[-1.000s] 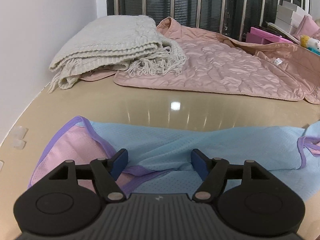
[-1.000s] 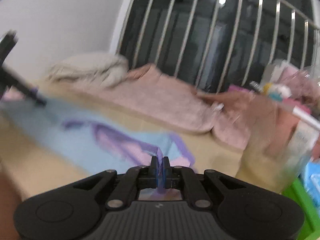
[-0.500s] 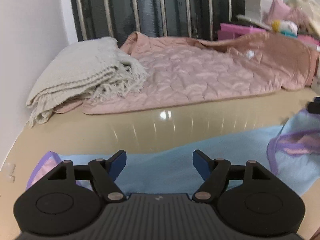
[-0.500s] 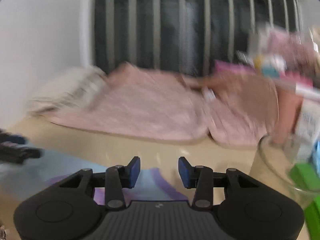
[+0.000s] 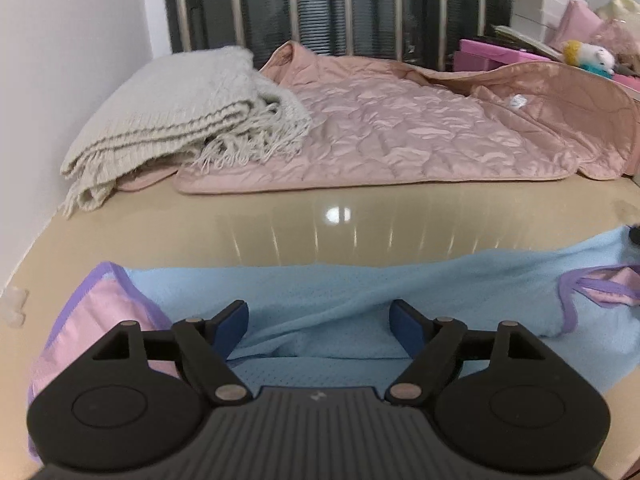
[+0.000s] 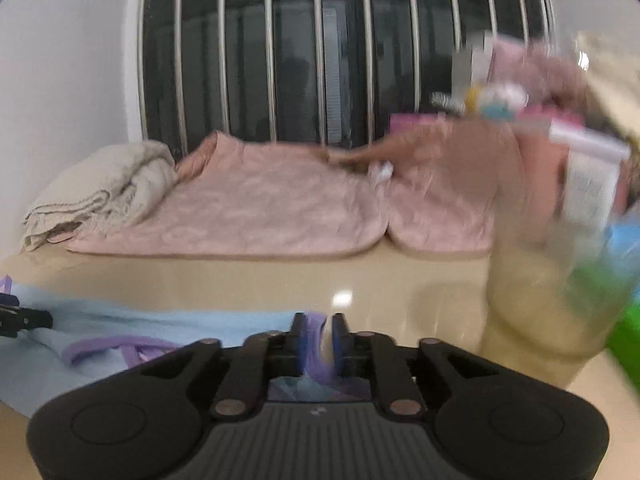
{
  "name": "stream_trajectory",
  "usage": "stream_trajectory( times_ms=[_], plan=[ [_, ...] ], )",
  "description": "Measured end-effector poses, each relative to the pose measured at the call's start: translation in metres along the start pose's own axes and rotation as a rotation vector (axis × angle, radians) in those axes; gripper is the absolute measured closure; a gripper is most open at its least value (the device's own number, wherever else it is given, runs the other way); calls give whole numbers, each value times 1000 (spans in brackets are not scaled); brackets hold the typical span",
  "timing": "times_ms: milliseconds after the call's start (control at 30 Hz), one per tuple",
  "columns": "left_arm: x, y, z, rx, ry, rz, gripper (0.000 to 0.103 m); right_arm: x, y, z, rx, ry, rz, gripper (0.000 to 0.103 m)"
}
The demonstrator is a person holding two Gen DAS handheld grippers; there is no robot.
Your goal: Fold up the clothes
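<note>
A light blue mesh garment point(image 5: 340, 296) with purple trim and pink lining lies flat across the glossy beige table point(image 5: 320, 220). My left gripper point(image 5: 318, 312) hovers low over its left part. Its jaws stand wide and are opening further, with a soft fold of blue cloth between the fingers and nothing gripped. My right gripper point(image 6: 318, 328) is at the garment's right end point(image 6: 120, 320). Its jaws are closing around the purple trim point(image 6: 316, 364), and a thin gap still shows beside the right pad. The right wrist view is blurred.
A folded cream knitted blanket point(image 5: 180, 120) and a pink quilted cover point(image 5: 400, 132) fill the back of the table, below a barred window. Boxes and a soft toy point(image 5: 584, 52) crowd the far right. A clear glass container point(image 6: 540, 300) stands close on the right.
My right gripper was shut on the purple edge, opened wide, and now has narrowed around the trim again. The left gripper stayed open and shifted sideways over the blue cloth.
</note>
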State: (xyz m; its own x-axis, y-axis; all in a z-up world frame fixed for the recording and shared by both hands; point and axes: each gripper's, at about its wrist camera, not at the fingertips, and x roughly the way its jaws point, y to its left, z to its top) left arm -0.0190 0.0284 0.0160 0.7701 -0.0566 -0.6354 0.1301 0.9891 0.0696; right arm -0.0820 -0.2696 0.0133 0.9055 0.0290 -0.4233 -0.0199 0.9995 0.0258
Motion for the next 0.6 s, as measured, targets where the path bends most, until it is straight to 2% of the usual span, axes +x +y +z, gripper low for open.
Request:
stream_trajectory(
  times_ms=[67, 133, 200, 267, 333, 400, 433, 467, 500, 533, 567, 600],
  plan=[
    [-10, 0, 1, -12, -29, -48, 24, -19, 0, 4, -26, -38, 6, 66],
    [-21, -6, 6, -24, -64, -117, 24, -26, 0, 1, -27, -18, 21, 65],
    [-28, -19, 11, 16, -101, -204, 24, -27, -2, -7, -10, 15, 43, 67],
    [-29, -40, 12, 99, -102, -281, 25, -29, -2, -16, 11, 41, 38, 68],
    [-26, -63, 9, 198, -91, -300, 29, -27, -5, -21, 44, 56, 36, 69],
    [-18, -80, 6, 270, -70, -279, 40, -25, -8, -24, 68, 69, 47, 69],
    [-14, -85, 5, 293, -58, -275, 49, -25, -9, -25, 73, 70, 48, 69],
    [-11, -87, 5, 291, -40, -293, 58, -25, -10, -26, 77, 70, 48, 69],
    [-9, -87, 5, 288, -26, -307, 63, -24, -11, -27, 79, 69, 48, 69],
    [-10, -87, 5, 276, -29, -304, 80, -23, -11, -28, 81, 68, 49, 69],
    [-12, -86, 5, 265, -33, -302, 88, -22, -11, -28, 81, 66, 49, 69],
    [-13, -86, 5, 254, -36, -299, 92, -21, -11, -29, 74, 65, 47, 69]
  ],
)
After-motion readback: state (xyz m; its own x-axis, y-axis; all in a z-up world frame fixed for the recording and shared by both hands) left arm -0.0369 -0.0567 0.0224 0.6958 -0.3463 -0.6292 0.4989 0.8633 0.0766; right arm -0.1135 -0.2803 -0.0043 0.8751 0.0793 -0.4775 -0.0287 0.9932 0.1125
